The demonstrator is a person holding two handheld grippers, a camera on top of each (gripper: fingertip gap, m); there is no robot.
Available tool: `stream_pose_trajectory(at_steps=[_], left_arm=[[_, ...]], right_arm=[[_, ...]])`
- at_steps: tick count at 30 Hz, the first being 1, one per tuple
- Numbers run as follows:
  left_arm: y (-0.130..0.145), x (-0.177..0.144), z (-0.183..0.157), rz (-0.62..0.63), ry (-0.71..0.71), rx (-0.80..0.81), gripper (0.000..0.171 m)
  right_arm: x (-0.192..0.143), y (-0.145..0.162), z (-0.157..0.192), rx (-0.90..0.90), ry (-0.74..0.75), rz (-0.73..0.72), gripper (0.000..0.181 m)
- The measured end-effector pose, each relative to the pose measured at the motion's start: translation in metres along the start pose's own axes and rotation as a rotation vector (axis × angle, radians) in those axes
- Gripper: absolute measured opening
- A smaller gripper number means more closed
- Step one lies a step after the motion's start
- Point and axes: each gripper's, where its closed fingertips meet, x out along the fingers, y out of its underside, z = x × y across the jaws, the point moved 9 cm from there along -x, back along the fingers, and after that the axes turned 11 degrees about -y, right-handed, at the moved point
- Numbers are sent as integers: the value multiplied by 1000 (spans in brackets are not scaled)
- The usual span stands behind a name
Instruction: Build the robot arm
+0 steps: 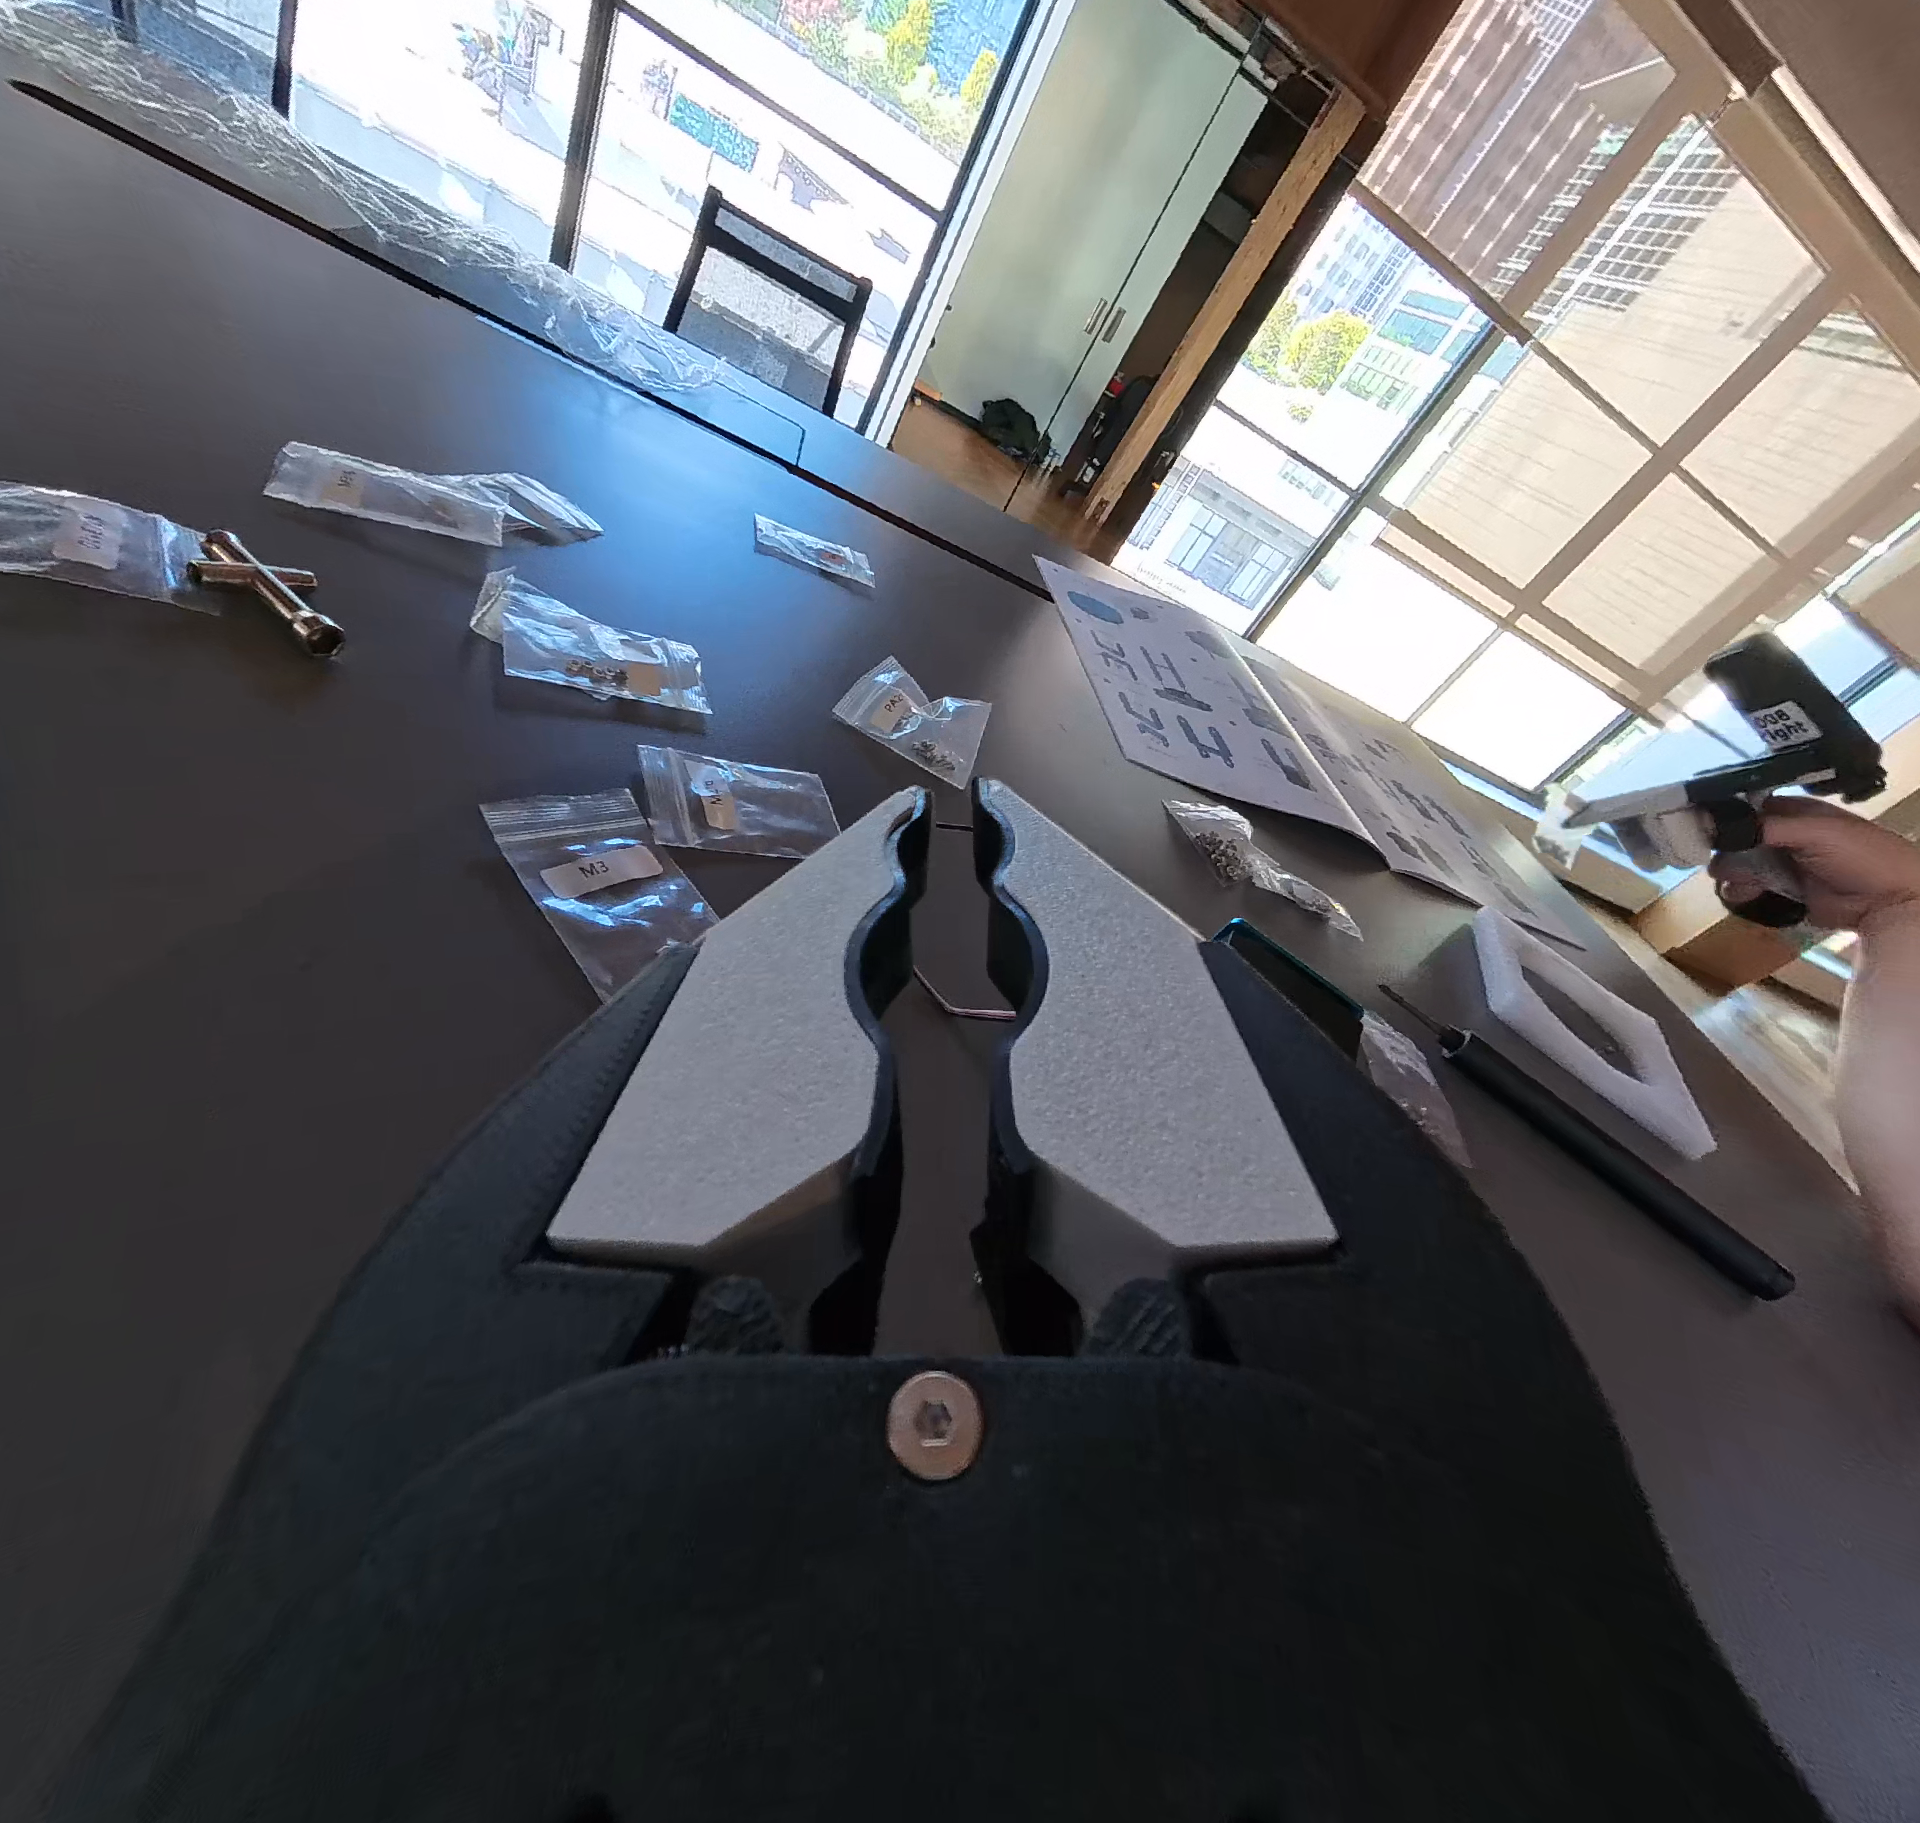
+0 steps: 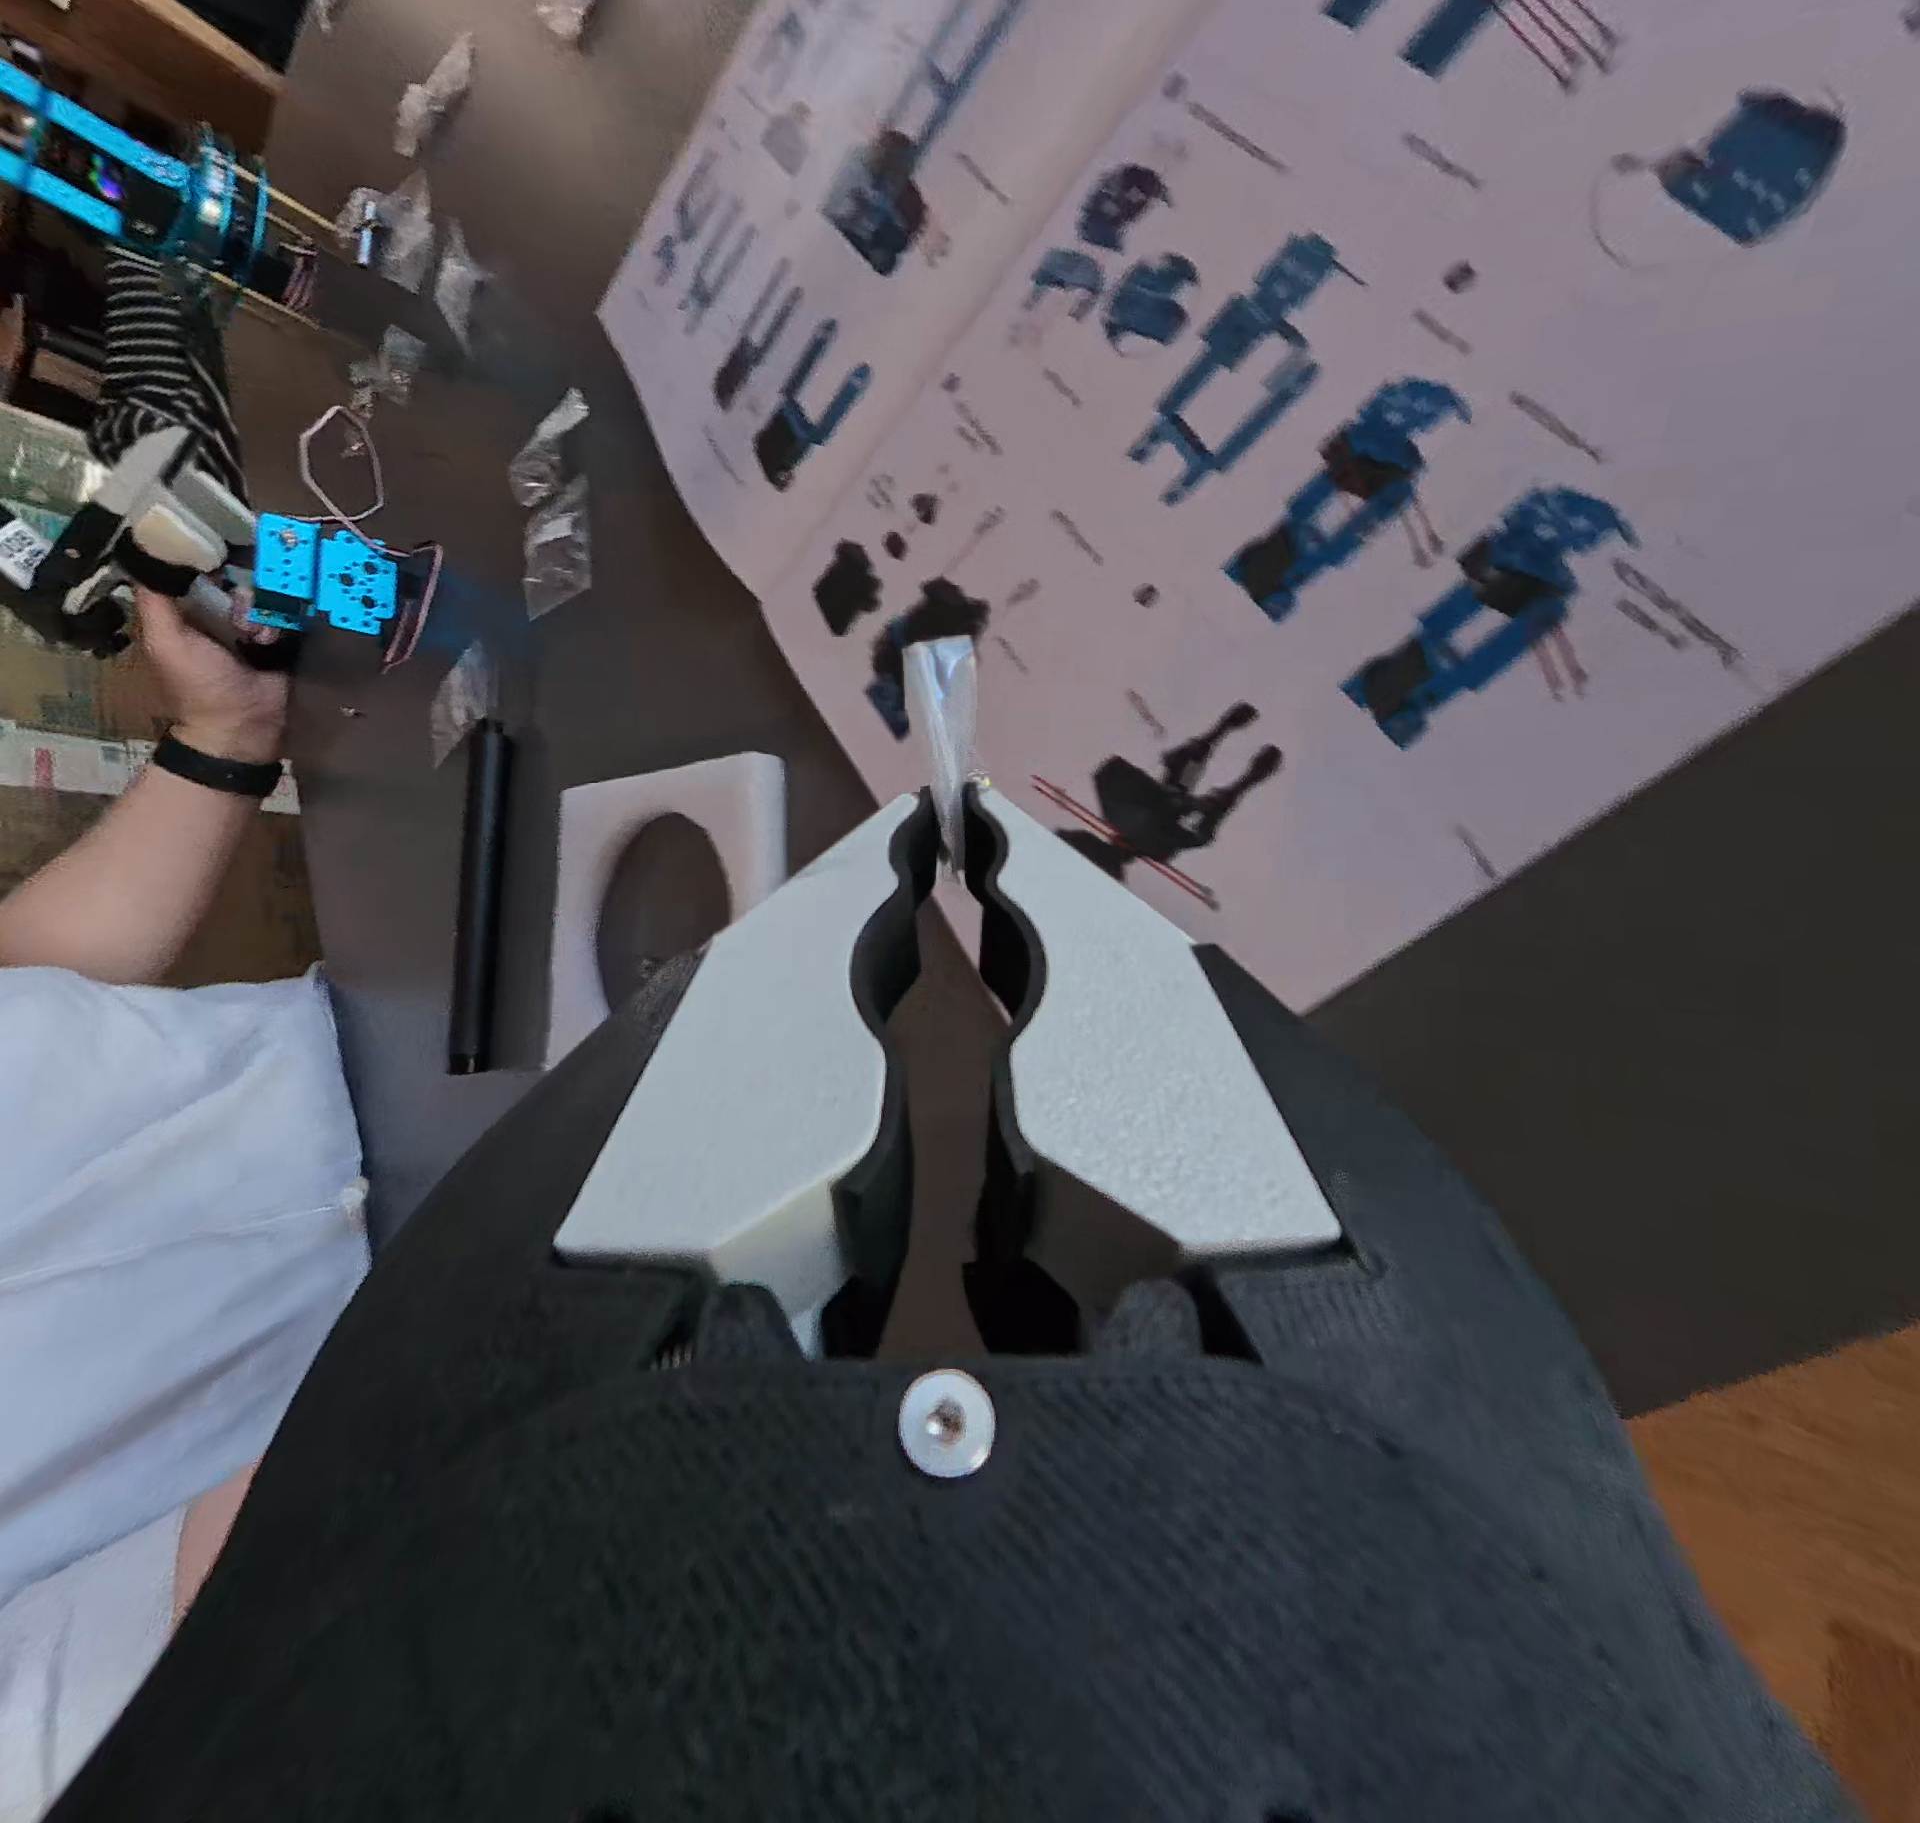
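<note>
My left gripper (image 1: pixel 951 807) hovers low over the dark table (image 1: pixel 260 994), jaws nearly together. In the right wrist view it (image 2: pixel 223 552) is shut on a blue metal bracket (image 2: pixel 322 589) with thin wires. In its own view only a teal edge (image 1: pixel 1288 963) and a wire (image 1: pixel 966 999) show under the fingers. My right gripper (image 2: pixel 943 807) is shut on a small clear plastic bag (image 2: pixel 940 724), held above an open instruction sheet (image 2: pixel 1299 339). The right gripper also shows at the far right of the left wrist view (image 1: pixel 1558 817).
Several small clear bags of hardware (image 1: pixel 597 880) lie scattered on the table, with a metal cross wrench (image 1: pixel 265 584). A white foam frame (image 1: pixel 1590 1035) and a black screwdriver (image 1: pixel 1590 1160) lie beside the sheet (image 1: pixel 1247 734). A blue robot assembly (image 2: pixel 135 184) stands at the far left. Tip to tip, the grippers are about 60 cm apart.
</note>
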Motion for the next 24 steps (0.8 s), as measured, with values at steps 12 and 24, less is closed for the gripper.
stream_pose_trajectory(at_steps=[12, 24], left_arm=[[-10, -19, 15, -171, 134, -171, 6], [-35, -12, 59, 41, 354, 37, 7]], right_arm=[[137, -49, 226, -341, -325, -34, 3], [400, 34, 369, -285, -410, 342, 2]])
